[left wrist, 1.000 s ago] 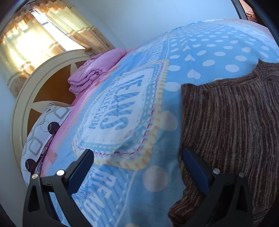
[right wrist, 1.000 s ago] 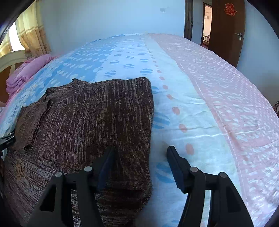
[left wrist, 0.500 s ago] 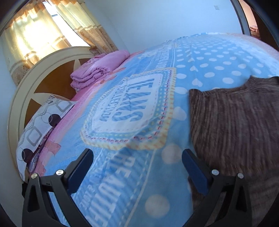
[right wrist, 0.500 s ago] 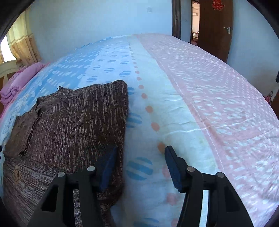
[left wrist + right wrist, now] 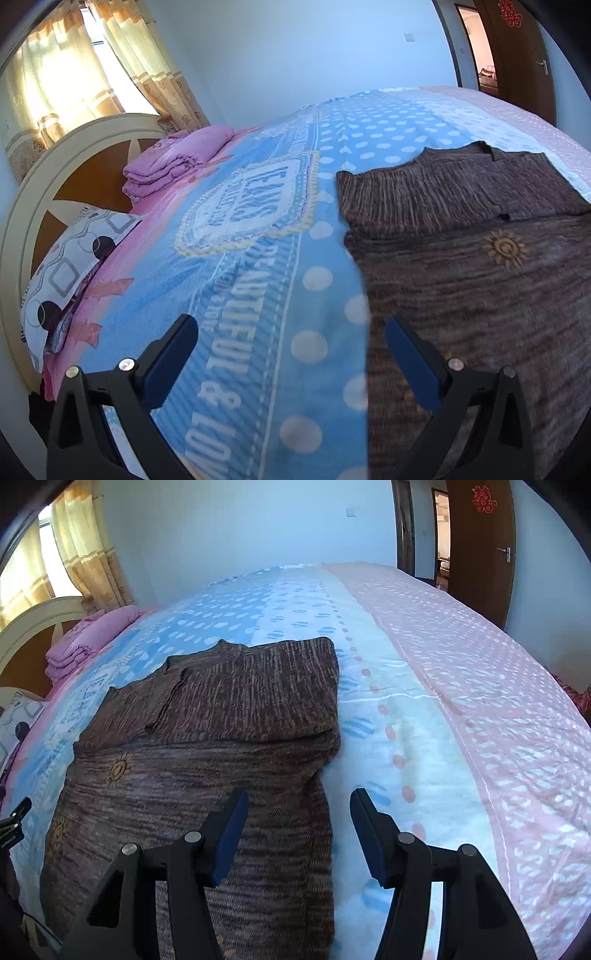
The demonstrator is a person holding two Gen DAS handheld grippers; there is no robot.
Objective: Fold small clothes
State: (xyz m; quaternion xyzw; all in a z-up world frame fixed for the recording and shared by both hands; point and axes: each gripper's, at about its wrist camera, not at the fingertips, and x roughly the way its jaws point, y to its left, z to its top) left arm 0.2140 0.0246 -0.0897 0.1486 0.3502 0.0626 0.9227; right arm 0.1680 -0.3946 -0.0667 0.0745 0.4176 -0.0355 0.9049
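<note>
A brown marled knit sweater (image 5: 221, 746) lies flat on the bed, its upper part folded down over the body so that a fold edge runs across it; a small gold sun motif (image 5: 118, 770) sits just below that edge. The right-wrist view shows the garment's whole width, and beside it the pink dotted band of the blue-and-pink printed bedspread (image 5: 480, 709). The left-wrist view shows only the sweater's left half (image 5: 480, 258) but adds the bedspread's lettered blue panel (image 5: 251, 206). The right gripper (image 5: 298, 814) hovers with jaws wide and empty, its left finger over the knit and its right finger over the spread. The left gripper (image 5: 291, 345) is likewise spread wide, holding nothing (its right finger lies over the sweater's edge). Beyond, a folded pink blanket (image 5: 177, 162) and a patterned grey-white pillow (image 5: 70, 269) rest against the cream curved headboard (image 5: 22, 206).
</note>
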